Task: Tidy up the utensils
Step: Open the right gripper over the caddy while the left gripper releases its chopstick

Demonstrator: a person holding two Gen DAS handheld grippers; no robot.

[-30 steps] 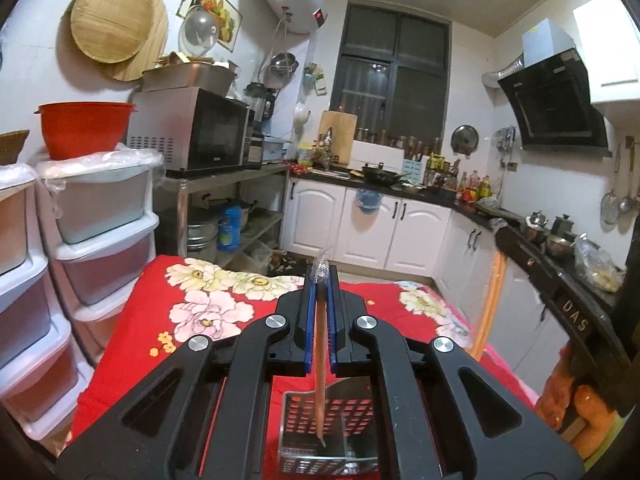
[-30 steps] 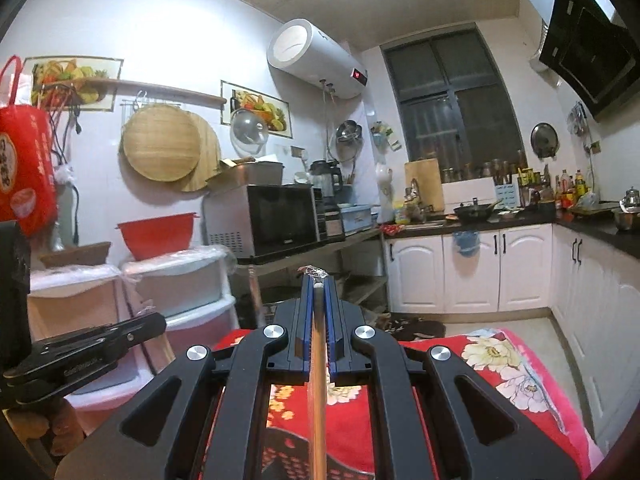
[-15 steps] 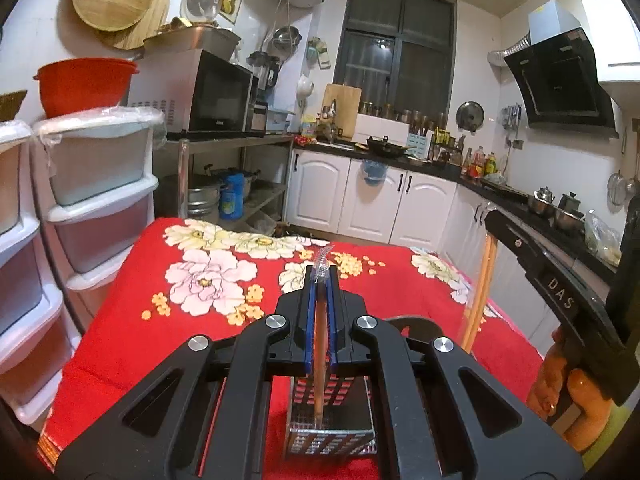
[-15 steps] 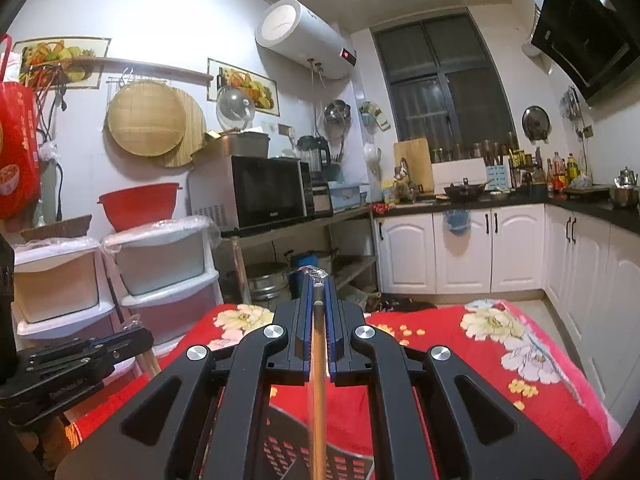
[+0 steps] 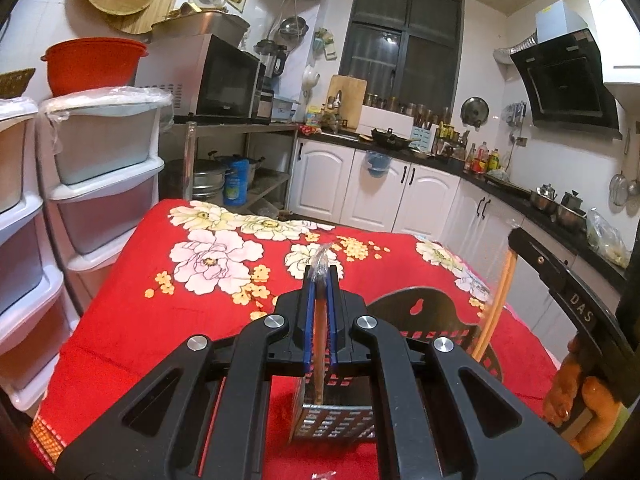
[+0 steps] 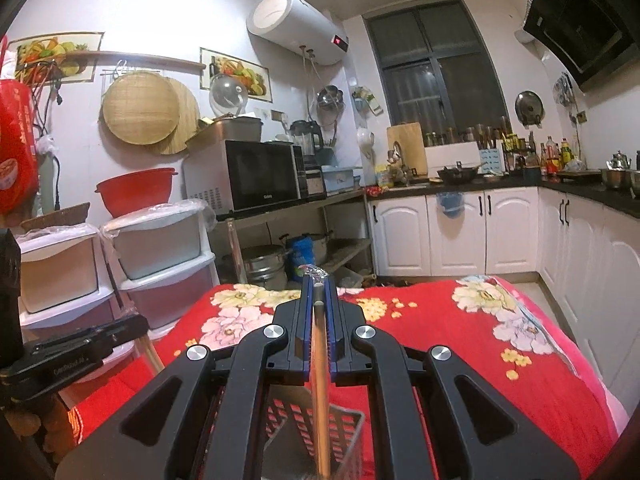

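Chopsticks: one wooden pair (image 5: 320,336) pinched in the left gripper (image 5: 320,276), another pair (image 6: 319,344) pinched in the right gripper (image 6: 318,280).
Holder: perforated black caddy (image 5: 436,320) on the red floral cloth (image 5: 160,300).
Change: both grippers have sunk; caddy now larger beneath them, stick tips entering its mouth.
Meaning: judged ready for release into the caddy.

A lived-in home kitchen. Around the microwave (image 6: 262,174) on its metal rack: steel pots (image 6: 264,266) on the shelf below, stacked plastic drawers (image 6: 160,258) and a red basin (image 6: 134,190) to its left, woven trays (image 6: 140,108) and a water heater (image 6: 296,26) on the wall above, white cabinets (image 6: 456,234) under a cluttered black counter to its right, a range hood (image 5: 564,80) further right.
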